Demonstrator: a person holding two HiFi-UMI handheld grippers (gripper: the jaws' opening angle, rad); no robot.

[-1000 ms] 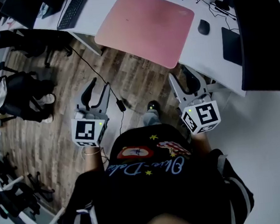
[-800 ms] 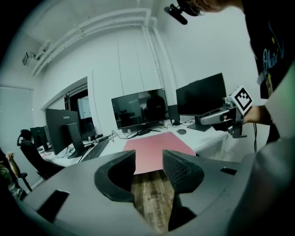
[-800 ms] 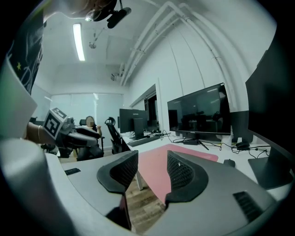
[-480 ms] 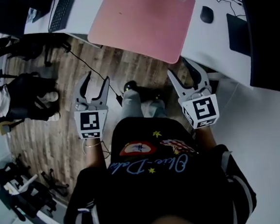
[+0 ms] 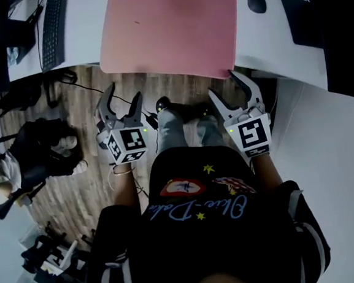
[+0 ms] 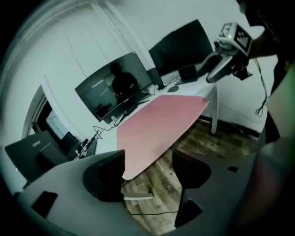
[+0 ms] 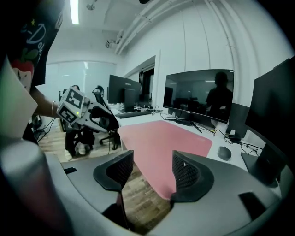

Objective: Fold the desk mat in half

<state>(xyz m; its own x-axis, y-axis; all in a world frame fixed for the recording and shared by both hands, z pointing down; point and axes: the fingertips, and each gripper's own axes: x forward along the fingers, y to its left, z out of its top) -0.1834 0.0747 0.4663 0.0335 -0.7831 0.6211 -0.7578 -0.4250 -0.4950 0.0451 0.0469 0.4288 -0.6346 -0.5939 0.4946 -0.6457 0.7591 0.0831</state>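
A brown wood-plank floor [image 5: 70, 190] runs under a long white desk [image 5: 267, 43], which stands on a white leg [image 6: 215, 113]. On the desk are a wide black curved monitor [image 7: 198, 94], a black keyboard [image 5: 50, 29] and a dark mouse [image 5: 255, 0], with thin black cables trailing behind the screens. The walls [image 7: 193, 41] are plain white. White pipes [image 7: 147, 20] run along the ceiling near a bright strip light [image 7: 73, 11]. A thin black cable [image 5: 89, 89] lies on the floor.
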